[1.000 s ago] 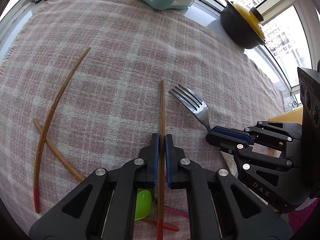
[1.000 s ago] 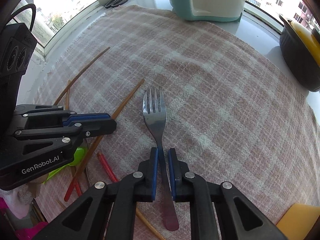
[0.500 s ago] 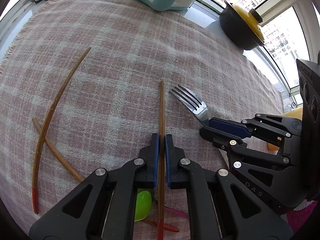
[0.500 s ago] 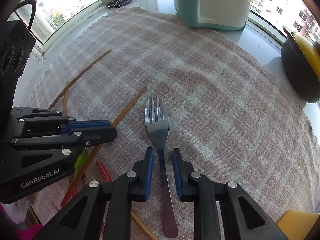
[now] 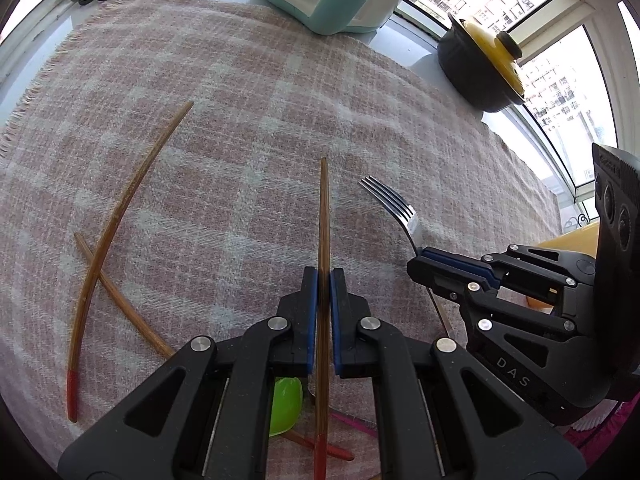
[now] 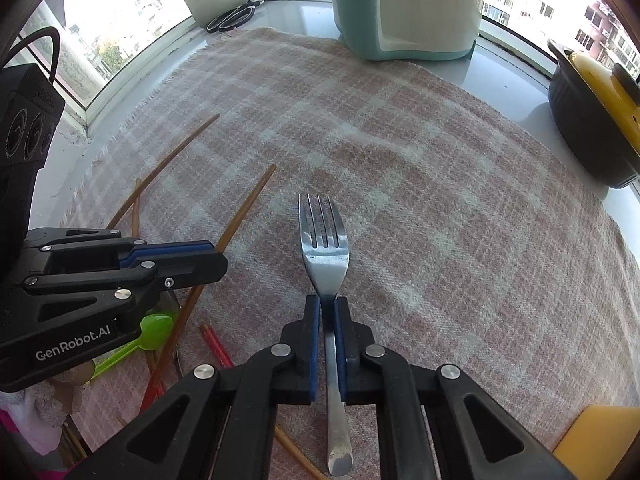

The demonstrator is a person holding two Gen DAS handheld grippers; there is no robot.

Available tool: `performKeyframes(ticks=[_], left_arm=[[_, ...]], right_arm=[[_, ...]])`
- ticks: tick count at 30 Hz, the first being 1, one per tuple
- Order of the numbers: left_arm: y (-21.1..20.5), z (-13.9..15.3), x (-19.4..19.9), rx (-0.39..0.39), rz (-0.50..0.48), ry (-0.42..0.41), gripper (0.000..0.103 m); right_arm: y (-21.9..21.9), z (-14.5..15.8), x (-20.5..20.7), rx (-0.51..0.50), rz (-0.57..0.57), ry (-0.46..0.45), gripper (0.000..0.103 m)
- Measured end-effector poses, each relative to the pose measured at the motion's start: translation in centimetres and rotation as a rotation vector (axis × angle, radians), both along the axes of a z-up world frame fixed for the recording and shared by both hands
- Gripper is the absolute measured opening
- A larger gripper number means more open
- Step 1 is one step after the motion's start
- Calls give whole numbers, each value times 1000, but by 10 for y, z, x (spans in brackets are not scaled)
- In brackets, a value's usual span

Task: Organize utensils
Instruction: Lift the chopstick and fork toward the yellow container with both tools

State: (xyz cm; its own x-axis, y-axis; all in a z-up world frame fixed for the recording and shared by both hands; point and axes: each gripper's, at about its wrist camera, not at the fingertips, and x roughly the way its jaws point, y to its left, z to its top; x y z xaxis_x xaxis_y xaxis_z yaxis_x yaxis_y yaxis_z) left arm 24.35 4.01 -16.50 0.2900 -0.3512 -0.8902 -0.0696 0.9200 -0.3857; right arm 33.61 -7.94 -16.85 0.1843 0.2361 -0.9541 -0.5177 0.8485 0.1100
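Note:
My left gripper (image 5: 324,276) is shut on a brown chopstick with a red end (image 5: 324,216) that points forward over the pink checked cloth (image 5: 248,112). My right gripper (image 6: 327,304) is shut on the neck of a steel fork (image 6: 324,236), tines pointing away. In the left wrist view the fork (image 5: 394,206) sticks out of the right gripper (image 5: 424,258). In the right wrist view the left gripper (image 6: 218,258) holds the chopstick (image 6: 248,208) to the left. Two more chopsticks (image 5: 116,220) lie crossed on the cloth at the left.
A green plastic spoon (image 6: 140,340) and more red-tipped chopsticks (image 6: 214,344) lie near the front edge. A teal and white container (image 6: 404,8) stands at the back, black scissors (image 6: 234,18) at the back left, a black pot with a yellow lid (image 6: 600,112) at the right.
My right gripper opened around the fork half a second ago and has shut on it again, nearer the tines. My left gripper has kept hold of the chopstick and barely moved.

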Motion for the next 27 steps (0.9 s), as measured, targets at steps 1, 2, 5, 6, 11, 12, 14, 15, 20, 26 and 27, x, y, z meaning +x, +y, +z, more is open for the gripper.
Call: performKeyframes(ticks=[1,2,5,6,11,12,14,15,20,26,27], left_arm=[[-1,1,0,-2,0,-1,4],[-1,2,-1,-2,2,-4,4],[-2,4,-2,-3,1,-10,4],[-3,5,-2,0,-2,-11,4],[-6,6,-4,3,-7,-14,4],[-6,6,-4,3,-8,-15,4],[-7,6,-4,3,-7,-14,4],[-8,7,-5,3,-7,-16,4],[-8,14,-9,6,-8,-36,4],[-12,32,-13,8,-17,-80,4],[-14,35,-14,8,-20,-86,4]], right_arm=[[-2,1,-1,2,-4,0,4],[-3,3,-2,4,-6,-2,4],[-13,9,-5,14,-17,-7,4],[-14,10,-5,17,-20,-7,4],[-17,13,-8,19,-29,-11,4],[-18,13,-8,22,-34,-10,4],[-20,14,-8,19,-40,-14,4],[-21,15,-9,18,-42,-16,4],[-25,23,-11,27,-58,-33,4],[-33,39,-19,41,-75,-62,4],[-35,43,-21,45,-78,-68,4]])
